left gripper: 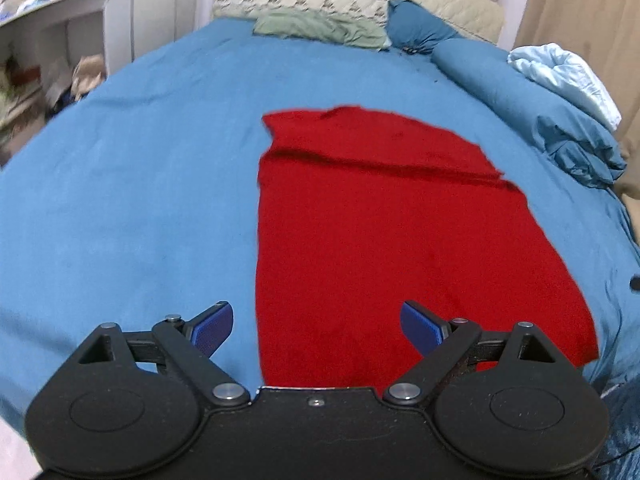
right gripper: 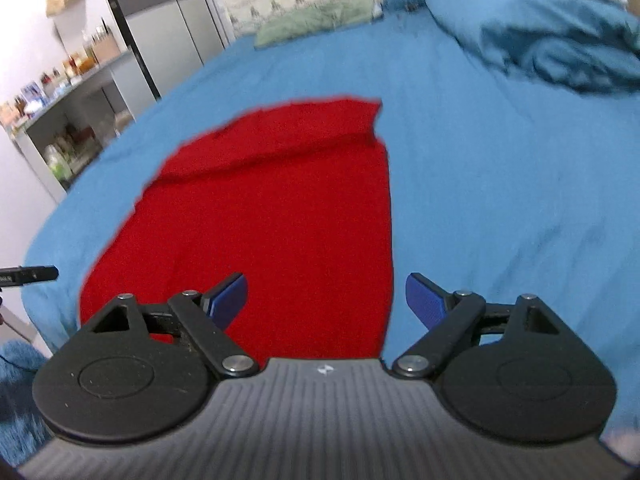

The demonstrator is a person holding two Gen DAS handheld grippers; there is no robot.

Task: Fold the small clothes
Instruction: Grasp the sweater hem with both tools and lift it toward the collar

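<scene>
Both claws gape wide and empty — left gripper (left gripper: 317,326), right gripper (right gripper: 326,300) — each best pinching the red garment (left gripper: 380,248) at its 6 o'clock corners together.

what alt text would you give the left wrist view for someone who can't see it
A red garment lies spread flat on a blue bedspread, with a fold line across its far end. The open left gripper hovers at its near edge, holding nothing. Pillows and a bunched blue duvet lie at the far end.
</scene>
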